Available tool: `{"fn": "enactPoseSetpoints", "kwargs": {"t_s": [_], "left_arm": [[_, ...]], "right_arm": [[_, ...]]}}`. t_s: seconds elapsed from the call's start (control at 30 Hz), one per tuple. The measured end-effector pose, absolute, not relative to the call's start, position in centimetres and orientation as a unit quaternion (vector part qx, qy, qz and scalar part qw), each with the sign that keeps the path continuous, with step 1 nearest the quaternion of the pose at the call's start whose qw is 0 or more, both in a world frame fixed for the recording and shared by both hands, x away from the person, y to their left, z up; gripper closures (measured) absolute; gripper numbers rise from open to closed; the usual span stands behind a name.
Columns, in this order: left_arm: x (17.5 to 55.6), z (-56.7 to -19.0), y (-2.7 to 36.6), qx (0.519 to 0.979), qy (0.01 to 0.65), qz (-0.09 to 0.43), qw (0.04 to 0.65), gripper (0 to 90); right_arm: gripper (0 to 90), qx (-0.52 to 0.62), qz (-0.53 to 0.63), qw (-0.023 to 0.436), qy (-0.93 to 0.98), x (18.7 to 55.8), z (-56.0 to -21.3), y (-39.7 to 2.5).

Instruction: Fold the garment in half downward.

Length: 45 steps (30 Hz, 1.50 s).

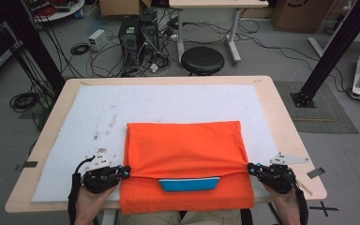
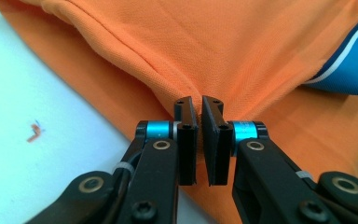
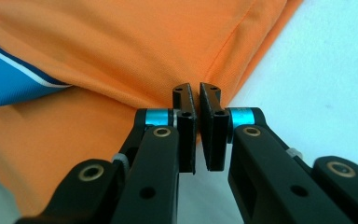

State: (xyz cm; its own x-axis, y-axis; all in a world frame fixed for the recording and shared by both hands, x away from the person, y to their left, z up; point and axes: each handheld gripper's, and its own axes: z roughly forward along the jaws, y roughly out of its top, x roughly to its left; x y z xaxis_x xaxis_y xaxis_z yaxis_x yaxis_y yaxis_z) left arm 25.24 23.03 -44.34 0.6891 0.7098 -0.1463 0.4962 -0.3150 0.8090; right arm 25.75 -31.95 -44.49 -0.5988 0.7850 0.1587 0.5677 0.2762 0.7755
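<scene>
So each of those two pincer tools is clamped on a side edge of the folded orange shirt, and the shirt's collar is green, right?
Not quite: the collar is blue with a thin white stripe, as the high view shows. The rest holds: the left gripper and right gripper each pinch an edge of the orange shirt.

White sheet [image 1: 168, 101] covers wooden table [image 1: 281, 117], center frame. Black round stool [image 1: 202, 60] beyond far edge, upper center. Computer towers [image 1: 138, 33] amid tangled cables [image 1: 98, 63], upper left. Cardboard box [image 1: 119, 7] along top.

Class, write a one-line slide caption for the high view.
Left gripper and right gripper pinch a folded orange shirt with blue collar on a white mat.
</scene>
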Motion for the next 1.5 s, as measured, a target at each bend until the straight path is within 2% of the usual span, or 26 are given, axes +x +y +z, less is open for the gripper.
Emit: {"fn": "enactPoseSetpoints", "kwargs": {"t_s": [0.6,0.63,0.67,0.73,0.8,0.87,1.07,1.33,1.5], "left_arm": [[23.3,-44.9,23.2,0.811,0.368,0.1,0.443,84.4],[23.4,-44.9,23.2,0.811,0.365,0.099,0.447,83.5],[23.5,-44.8,23.2,0.811,0.363,0.1,0.448,79.8],[23.7,-44.5,23.1,0.807,0.366,0.109,0.451,65.3],[24.0,-44.1,23.1,0.803,0.365,0.125,0.453,57.1],[24.5,-43.5,23.1,0.797,0.367,0.142,0.459,52.7],[27.6,-41.7,23.2,0.784,0.37,0.17,0.468,44.8],[34.2,-39.8,23.0,0.782,0.392,0.193,0.444,44.8],[38.4,-40.5,23.1,0.79,0.408,0.182,0.42,44.8]], "right_arm": [[86.0,0.43,0.425,0.113,0.788,23.6,-44.9,-32.4],[84.1,0.426,0.427,0.114,0.789,23.7,-45.0,-32.4],[76.2,0.431,0.427,0.116,0.786,23.7,-44.9,-32.2],[57.2,0.44,0.427,0.127,0.78,23.9,-44.8,-32.1],[48.9,0.447,0.435,0.129,0.771,24.3,-44.5,-32.1],[42.9,0.453,0.441,0.131,0.764,24.8,-44.3,-32.1],[38.8,0.452,0.45,0.153,0.755,27.2,-43.5,-31.7],[38.7,0.483,0.46,0.171,0.726,31.3,-44.0,-32.5],[38.5,0.486,0.455,0.172,0.726,31.7,-44.5,-32.4]]}}
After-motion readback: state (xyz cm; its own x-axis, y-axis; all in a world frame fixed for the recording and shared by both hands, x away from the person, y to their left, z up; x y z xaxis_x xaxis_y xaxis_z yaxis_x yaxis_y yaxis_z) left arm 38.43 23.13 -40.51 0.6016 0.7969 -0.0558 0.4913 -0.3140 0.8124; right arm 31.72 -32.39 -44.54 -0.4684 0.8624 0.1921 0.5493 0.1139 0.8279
